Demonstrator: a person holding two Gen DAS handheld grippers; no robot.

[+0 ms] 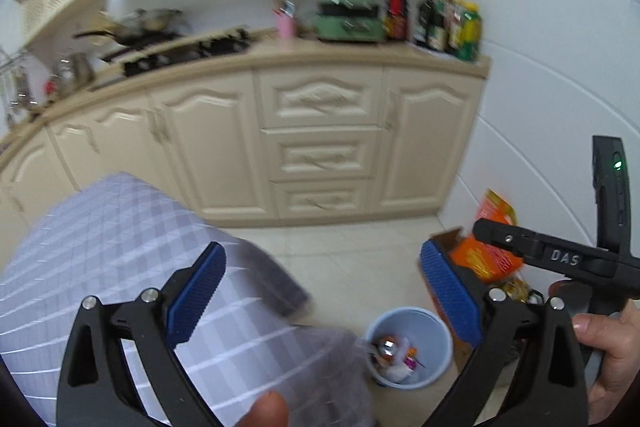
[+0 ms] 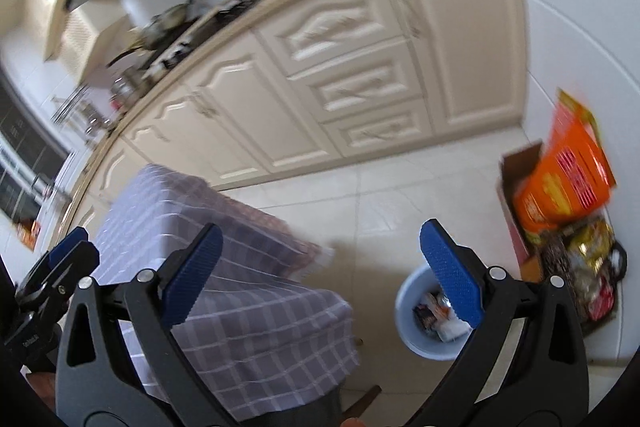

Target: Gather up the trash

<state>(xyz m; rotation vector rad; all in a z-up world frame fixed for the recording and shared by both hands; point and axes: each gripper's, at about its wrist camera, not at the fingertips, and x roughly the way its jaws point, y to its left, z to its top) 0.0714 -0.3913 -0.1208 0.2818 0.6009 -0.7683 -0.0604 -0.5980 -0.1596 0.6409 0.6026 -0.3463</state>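
Note:
A pale blue bin stands on the tiled floor beside a table, with several wrappers and bits of trash inside; the right wrist view shows the bin low at right. My left gripper hangs high above the floor, open wide, with nothing between its blue pads. My right gripper is also open and empty. In the left wrist view the right gripper shows at the right edge, held by a hand. The left gripper's tip appears at the left edge of the right wrist view.
A table under a lilac checked cloth fills the lower left. A cardboard box with orange packets and a dark basket of packets stand by the white wall. Cream cabinets carry a hob, pans and bottles.

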